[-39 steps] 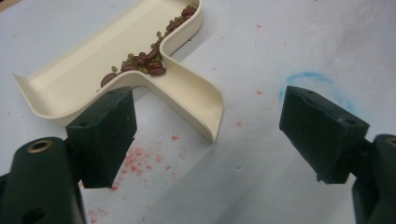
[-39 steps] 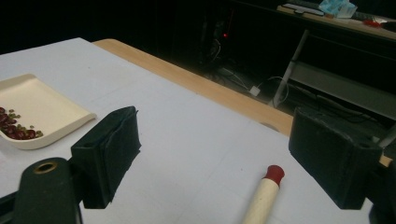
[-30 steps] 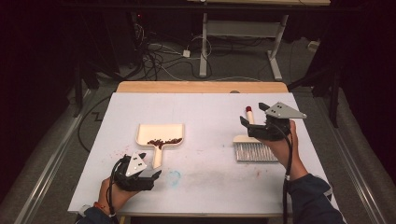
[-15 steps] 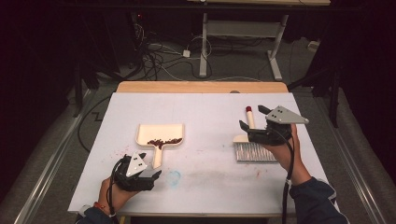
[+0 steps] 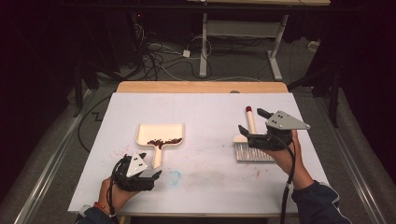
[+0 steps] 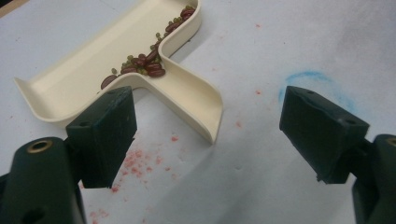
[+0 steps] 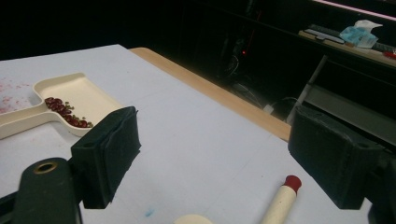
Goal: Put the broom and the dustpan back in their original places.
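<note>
1. Right gripper (image 5: pixel 255 121): raised off the hand brush (image 5: pixel 252 142) since a second ago, jaws wide apart, empty; sweeping judged finished.
2. Left gripper (image 5: pixel 150 174): unmoved just behind the dustpan (image 5: pixel 161 135) handle, jaws wide apart, touching nothing.
3. Beans (image 6: pixel 147 63): gathered inside the dustpan, well left of the brush.

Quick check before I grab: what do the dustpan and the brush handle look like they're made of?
Dustpan: likely moulded plastic, cream, smooth with a slight sheen, thin rounded walls, holding beans. Brush handle: cream, matte, with a red tip; painted wood or plastic, can't tell which. Both hand-held grippers, left and right, are open.
</note>
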`<state>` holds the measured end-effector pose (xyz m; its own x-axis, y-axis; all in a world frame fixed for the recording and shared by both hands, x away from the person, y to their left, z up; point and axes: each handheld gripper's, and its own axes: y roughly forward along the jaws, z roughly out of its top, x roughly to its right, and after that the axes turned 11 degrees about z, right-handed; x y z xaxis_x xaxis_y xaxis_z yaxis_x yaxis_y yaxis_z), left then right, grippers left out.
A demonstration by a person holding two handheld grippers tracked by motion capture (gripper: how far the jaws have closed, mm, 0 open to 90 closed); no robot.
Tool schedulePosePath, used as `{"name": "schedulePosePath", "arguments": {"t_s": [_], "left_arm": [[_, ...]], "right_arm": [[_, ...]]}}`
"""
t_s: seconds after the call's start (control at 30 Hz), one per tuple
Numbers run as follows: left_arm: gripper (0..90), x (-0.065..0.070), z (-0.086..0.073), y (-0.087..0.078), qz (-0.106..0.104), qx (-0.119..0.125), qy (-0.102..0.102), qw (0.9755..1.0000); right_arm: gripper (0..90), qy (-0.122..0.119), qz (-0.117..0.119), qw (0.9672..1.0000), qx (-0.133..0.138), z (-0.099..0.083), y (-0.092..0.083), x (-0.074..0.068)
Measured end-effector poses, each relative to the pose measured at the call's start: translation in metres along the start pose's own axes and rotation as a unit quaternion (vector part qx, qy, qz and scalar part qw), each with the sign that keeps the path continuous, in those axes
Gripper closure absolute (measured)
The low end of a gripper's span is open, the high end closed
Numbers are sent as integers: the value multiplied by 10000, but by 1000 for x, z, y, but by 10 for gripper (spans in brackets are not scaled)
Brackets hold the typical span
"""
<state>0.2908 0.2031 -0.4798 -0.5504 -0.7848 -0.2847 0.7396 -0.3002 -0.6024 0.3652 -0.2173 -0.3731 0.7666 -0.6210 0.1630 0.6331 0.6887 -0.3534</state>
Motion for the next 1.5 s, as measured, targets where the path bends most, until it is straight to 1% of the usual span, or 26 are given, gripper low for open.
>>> {"name": "schedulePosePath", "arguments": {"t_s": [0.13, 0.53, 0.73, 0.9, 1.13, 1.33, 1.4, 1.47, 1.5], "left_arm": [[186, 0, 0, 0, -2, 6, -22, 10000], [186, 1, 0, 1, -8, -17, 25, 10000], [186, 2, 0, 1, -14, -25, 56, 10000], [186, 2, 0, 1, -24, -18, 58, 10000], [186, 3, 1, 2, -25, -29, 74, 10000], [186, 3, 1, 2, -15, -29, 78, 10000], [186, 3, 1, 2, -14, -31, 82, 10000], [186, 3, 1, 2, -19, -24, 86, 10000], [186, 3, 1, 2, -12, -24, 90, 10000]], "right_arm": [[172, -54, 1, 10000, 5, -2, -4, -3], [172, -126, 2, 9999, 38, -10, -16, -6], [171, -150, -20, 9999, -17, -15, -20, -7], [169, -149, 2, 9999, -37, -19, -23, -7], [168, -169, 74, 9998, 13, -27, -30, -7], [167, -221, 66, 9997, -32, -35, -32, -8], [167, -217, 87, 9997, -72, -37, -33, -9], [167, -214, 30, 9997, -115, -39, -33, -10], [167, -195, 56, 9997, -98, -40, -33, -10]]}}
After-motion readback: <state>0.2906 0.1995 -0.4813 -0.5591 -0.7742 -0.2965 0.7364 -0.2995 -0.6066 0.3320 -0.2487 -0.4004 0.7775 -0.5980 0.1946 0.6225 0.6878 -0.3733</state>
